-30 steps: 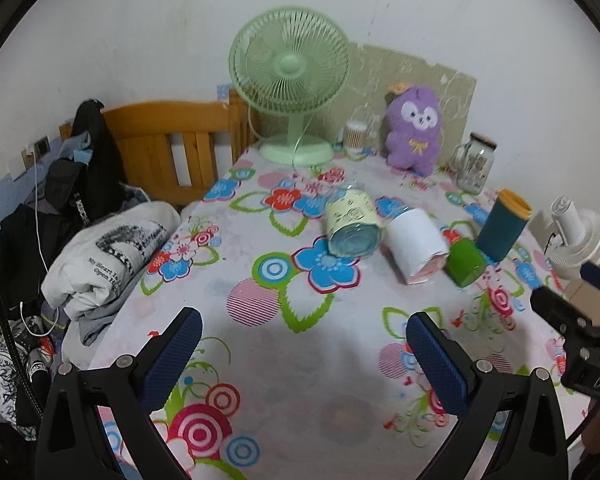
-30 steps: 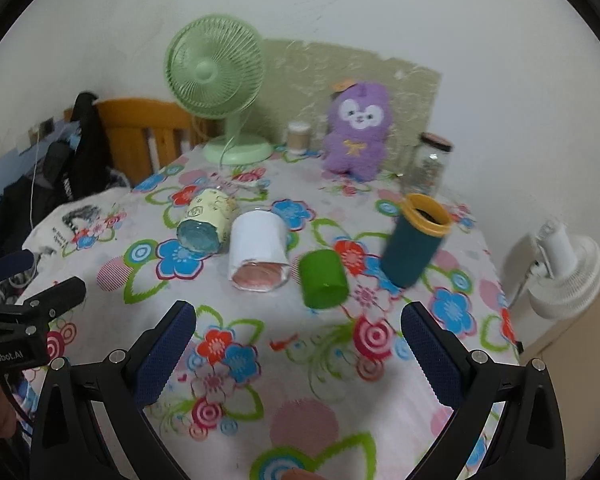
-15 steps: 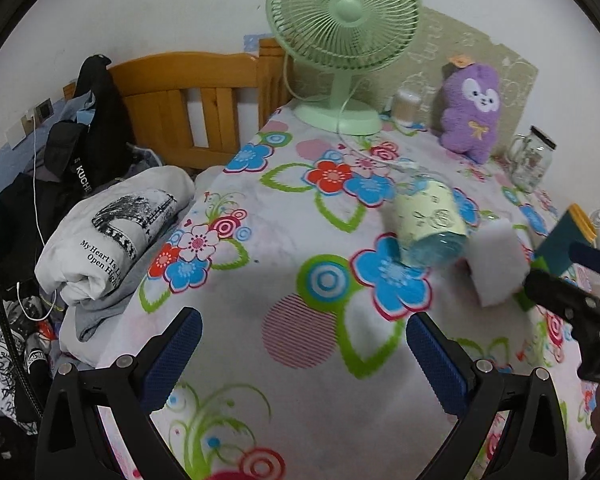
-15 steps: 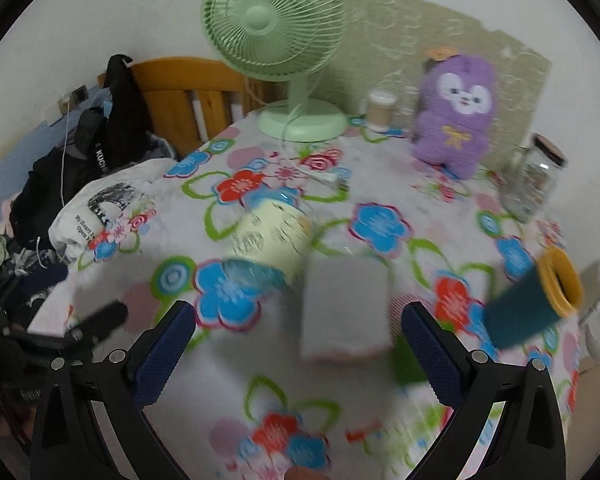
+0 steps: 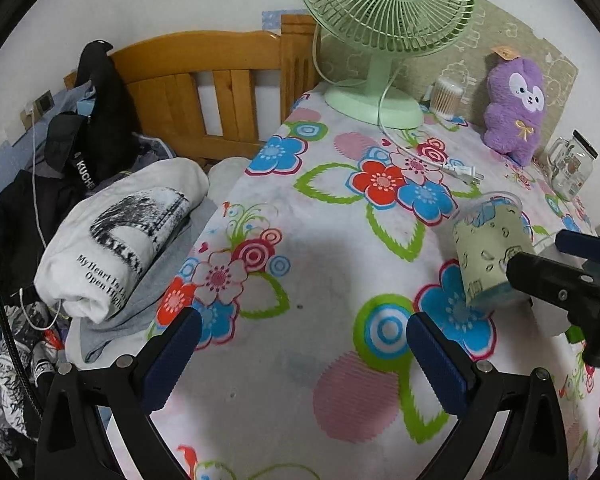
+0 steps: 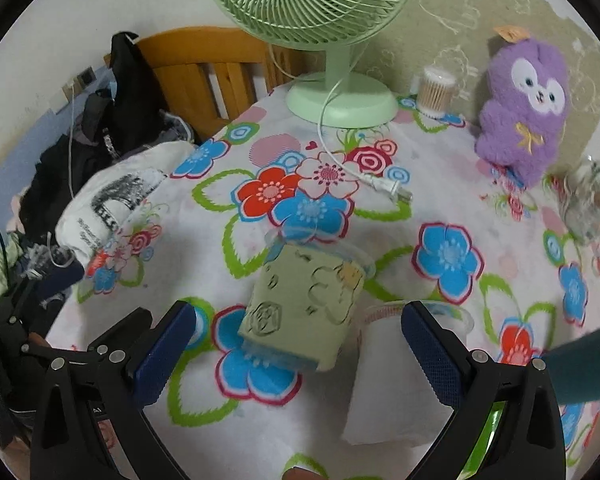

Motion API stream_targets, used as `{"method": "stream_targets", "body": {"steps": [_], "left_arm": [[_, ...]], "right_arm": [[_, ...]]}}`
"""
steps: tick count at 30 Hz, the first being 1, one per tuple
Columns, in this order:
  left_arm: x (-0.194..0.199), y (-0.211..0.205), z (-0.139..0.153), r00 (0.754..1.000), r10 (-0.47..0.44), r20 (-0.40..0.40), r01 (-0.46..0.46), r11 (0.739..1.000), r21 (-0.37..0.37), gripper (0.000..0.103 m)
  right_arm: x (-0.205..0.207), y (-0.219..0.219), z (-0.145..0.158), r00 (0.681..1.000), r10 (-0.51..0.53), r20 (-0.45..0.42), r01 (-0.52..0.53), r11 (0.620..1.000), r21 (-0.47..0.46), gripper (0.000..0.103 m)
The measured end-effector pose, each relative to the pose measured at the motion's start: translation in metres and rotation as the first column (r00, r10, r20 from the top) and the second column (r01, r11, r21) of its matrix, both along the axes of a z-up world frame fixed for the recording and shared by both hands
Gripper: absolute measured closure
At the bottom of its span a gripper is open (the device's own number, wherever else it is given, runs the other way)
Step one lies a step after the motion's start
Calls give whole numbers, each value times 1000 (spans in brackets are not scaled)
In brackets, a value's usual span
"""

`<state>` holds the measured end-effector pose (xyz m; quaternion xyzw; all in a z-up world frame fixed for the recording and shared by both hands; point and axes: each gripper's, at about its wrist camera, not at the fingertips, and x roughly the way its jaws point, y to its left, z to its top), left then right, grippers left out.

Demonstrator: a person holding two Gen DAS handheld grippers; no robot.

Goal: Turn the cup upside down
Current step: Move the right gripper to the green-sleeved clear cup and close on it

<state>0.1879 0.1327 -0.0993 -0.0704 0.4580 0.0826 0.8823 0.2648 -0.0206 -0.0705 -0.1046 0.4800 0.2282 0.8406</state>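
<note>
Here the flowered worktop (image 6: 440, 184) carries a green fan (image 6: 324, 20), a purple plush toy (image 6: 524, 112) and, lying on its side, the pale green cup (image 6: 304, 308) beside a white cup (image 6: 392, 392). The right hand-held gripper (image 6: 298, 354) hangs wide around the green cup's base, pads apart from it. The left hand-held gripper (image 5: 300, 360) is wide too, over bare cloth.

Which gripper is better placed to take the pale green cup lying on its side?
Right. The right gripper is open with the pale green patterned cup lying between its fingers. The left gripper is open over bare floral tablecloth, with the cup off to its right.
</note>
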Motion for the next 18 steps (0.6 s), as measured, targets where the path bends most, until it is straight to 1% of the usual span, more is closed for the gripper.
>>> {"method": "stream_targets", "body": {"steps": [5,6,8,10,11,13,16,18], "left_arm": [[21,-8,-4,998,-55,-16,55,998,37,0],[24,-9,-4,997,-70,-17,71,997,37,0],[26,-11,-3,995,-96,-12,96,995,41,0],[27,-13,-2,993,-115,-4,115,992,48,0],[28,-14,-2,992,-123,-3,123,991,51,0],[29,-16,-2,991,-134,-5,134,989,60,0],[32,-16,-4,991,-130,-16,131,989,69,0],[32,-16,-5,992,-128,-13,128,990,65,0]], "right_arm": [[9,6,0,1000,-6,6,6,998,-58,0],[8,5,2,1000,-6,4,6,999,-51,0],[7,5,9,1000,9,-6,-9,1000,0,0],[8,8,12,999,28,-23,-28,999,21,0],[9,11,11,999,34,-32,-33,999,12,0],[14,16,5,999,26,-42,-27,999,-33,0],[24,14,-9,996,-18,-86,12,997,-71,0],[28,10,-14,996,-42,-83,34,995,-94,0]]}}
